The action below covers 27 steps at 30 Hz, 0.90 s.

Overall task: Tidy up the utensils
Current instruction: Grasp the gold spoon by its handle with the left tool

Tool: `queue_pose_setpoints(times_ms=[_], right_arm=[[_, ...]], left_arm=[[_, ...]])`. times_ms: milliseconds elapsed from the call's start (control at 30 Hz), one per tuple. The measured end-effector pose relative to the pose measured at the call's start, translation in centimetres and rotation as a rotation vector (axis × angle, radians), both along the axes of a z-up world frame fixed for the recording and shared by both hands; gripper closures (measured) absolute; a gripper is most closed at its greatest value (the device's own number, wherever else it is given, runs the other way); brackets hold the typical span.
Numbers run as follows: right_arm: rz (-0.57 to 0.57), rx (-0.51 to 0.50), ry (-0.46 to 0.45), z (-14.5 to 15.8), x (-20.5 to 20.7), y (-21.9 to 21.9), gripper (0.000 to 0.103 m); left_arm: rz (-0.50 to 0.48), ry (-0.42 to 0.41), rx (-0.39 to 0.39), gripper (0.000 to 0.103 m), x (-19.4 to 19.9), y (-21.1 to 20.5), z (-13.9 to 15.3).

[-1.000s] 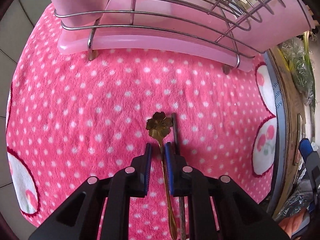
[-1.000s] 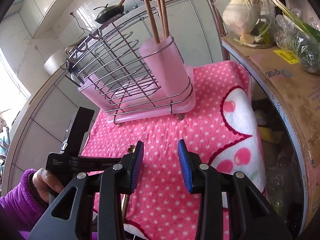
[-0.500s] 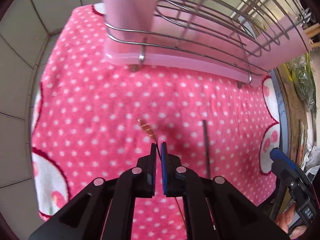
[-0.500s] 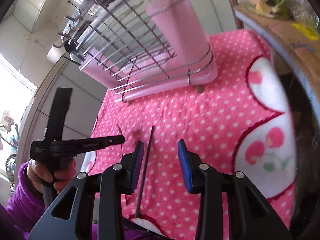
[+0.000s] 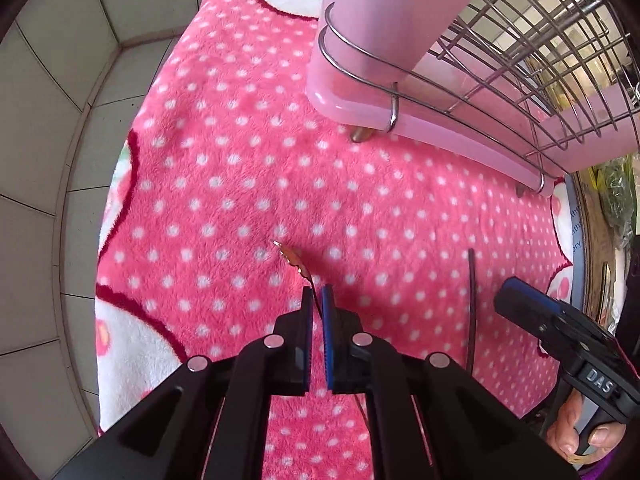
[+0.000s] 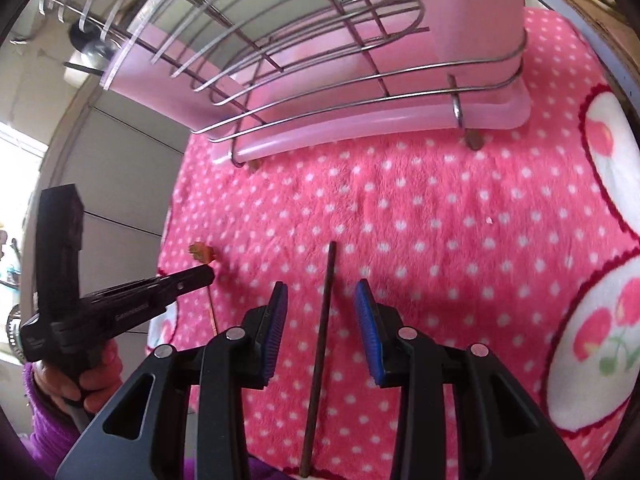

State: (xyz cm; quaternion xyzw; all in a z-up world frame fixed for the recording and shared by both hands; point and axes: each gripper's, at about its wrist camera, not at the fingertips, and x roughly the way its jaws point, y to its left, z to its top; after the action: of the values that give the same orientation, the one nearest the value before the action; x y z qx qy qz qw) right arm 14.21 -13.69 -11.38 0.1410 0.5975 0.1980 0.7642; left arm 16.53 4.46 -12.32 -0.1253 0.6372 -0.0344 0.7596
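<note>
Left gripper (image 5: 317, 300): pads pressed together on the thin stem of a gold spoon (image 5: 294, 259), flower-shaped end sticking out past the tips, lifted above the towel.
Right gripper (image 6: 320, 300): jaws spread, straddling a dark chopstick (image 6: 320, 344) without touching it.
Chopstick: lies flat on the pink polka-dot towel (image 6: 440, 240), pointing towards the rack.
Dish rack (image 6: 320, 80): wire frame on a pink tray, at the far end of the towel.
Utensil holder (image 5: 384, 20): pink cup clipped in the rack's corner.
Hand (image 6: 80, 384): purple sleeve, grips the left tool's handle.

- My left wrist camera looks steeply down, close over the pink towel (image 5: 248, 168).
- My right one too; both share the dish rack (image 6: 320, 92).
</note>
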Motion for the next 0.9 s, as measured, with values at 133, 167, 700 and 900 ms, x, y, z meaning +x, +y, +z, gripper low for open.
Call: queue_pose_setpoints(times_ms=[133,167,700,900], right_arm=[[0.001,-0.039,0.026,-1.0,1.0,0.9,0.071],[0.008,-0.051,0.032,-1.2,1.2,1.3,0.074],[0.056,-0.159,-0.026,-2.4,2.2,5.3,0.097],[0.021,-0.087,-0.055,-1.6,1.2,3.0,0.099]], left_arm=[[-0.001,0.004,-0.025,0.099,0.0,1.0,-0.1],[-0.004,0.005,-0.028,0.099,0.0,1.1,-0.1],[0.01,0.027,0.01,0.096,1.8,-2.0,-1.8],[0.001,-0.014,-0.018,0.098,0.6,-1.8,-0.9]])
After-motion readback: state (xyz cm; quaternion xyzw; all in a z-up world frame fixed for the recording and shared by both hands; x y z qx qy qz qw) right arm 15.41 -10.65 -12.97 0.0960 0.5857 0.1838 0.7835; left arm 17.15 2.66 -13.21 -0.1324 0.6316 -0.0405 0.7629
